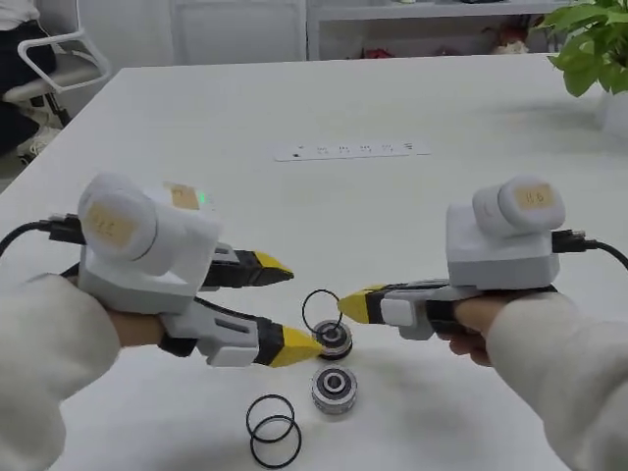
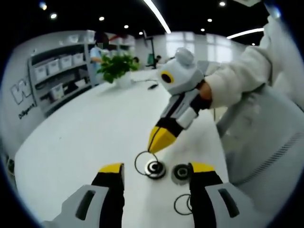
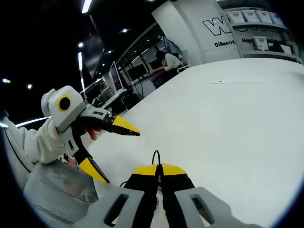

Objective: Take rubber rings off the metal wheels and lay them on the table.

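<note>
1. White tabletop (image 1: 412,98) spreads under both tools; wall lettering (image 3: 223,33) behind it shows a big "W" above "Diligent".
2. Left gripper (image 1: 297,307) has its yellow-tipped jaws spread, the lower tip touching one round metal wheel (image 1: 335,340).
3. Two thin black rubber rings (image 1: 272,429) lie overlapping on the table, near a second metal wheel (image 1: 335,389).
4. Right gripper (image 1: 343,306) has its jaws pressed together, pinching a third black ring (image 1: 304,312) held upright, just by the first wheel.
</note>
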`<state>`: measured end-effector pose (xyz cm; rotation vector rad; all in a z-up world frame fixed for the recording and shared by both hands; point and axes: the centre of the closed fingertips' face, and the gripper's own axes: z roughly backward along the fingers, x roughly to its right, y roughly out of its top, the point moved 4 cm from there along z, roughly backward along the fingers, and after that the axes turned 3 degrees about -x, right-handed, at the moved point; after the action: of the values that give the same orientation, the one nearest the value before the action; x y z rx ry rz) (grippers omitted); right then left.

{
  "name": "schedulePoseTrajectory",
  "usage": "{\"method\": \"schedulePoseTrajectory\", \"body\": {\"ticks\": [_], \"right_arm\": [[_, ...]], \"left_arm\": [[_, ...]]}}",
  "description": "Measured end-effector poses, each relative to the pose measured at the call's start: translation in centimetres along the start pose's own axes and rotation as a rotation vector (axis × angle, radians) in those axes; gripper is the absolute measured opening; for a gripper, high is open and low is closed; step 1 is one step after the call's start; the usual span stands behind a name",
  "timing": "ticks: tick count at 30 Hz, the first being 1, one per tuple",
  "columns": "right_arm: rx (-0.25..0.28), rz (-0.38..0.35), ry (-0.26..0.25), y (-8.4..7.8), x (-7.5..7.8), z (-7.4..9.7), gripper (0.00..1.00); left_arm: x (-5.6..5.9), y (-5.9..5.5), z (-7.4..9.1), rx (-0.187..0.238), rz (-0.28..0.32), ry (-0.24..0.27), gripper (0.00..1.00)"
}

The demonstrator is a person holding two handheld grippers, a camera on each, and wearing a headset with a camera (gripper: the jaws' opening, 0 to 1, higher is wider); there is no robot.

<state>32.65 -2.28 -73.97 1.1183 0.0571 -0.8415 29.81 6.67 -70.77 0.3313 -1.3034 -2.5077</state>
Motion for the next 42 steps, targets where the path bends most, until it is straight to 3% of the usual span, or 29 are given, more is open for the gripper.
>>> {"method": "schedulePoseTrajectory", "body": {"ticks": [7, 17, 24, 28, 32, 36, 39, 42], "right_arm": [[0.004, 0.005, 0.036, 0.2, -1.1, -0.2, 0.00], [-0.009, 0.009, 0.084, 0.1, -2.3, -0.5, 0.00], [-0.033, 0.009, 0.118, -0.4, -3.1, -0.8, 0.00], [-0.054, 0.015, 0.135, -0.8, -3.7, -1.0, 0.00], [-0.074, 0.017, 0.154, -1.2, -4.3, -1.3, 0.00], [-0.105, 0.021, 0.176, -1.8, -4.7, -1.5, 0.00], [-0.130, 0.019, 0.197, -2.2, -5.1, -1.8, 0.00], [-0.159, 0.023, 0.212, -2.8, -5.4, -2.0, 0.00]], "left_arm": [[0.9, -0.2, 2.4, 0.035, 0.025, 0.029, 0.62], [1.5, -2.3, 4.9, 0.055, 0.108, 0.093, 0.71], [2.5, -3.7, 5.6, 0.035, 0.116, 0.097, 0.71], [2.5, -3.9, 6.1, 0.053, 0.136, 0.103, 0.74], [2.6, -4.3, 6.2, 0.059, 0.112, 0.116, 0.80], [3.1, -5.1, 6.1, 0.057, 0.142, 0.088, 0.83], [3.5, -5.7, 5.7, 0.032, 0.141, 0.075, 0.85], [3.6, -5.8, 5.6, 0.027, 0.139, 0.066, 0.86]]}}
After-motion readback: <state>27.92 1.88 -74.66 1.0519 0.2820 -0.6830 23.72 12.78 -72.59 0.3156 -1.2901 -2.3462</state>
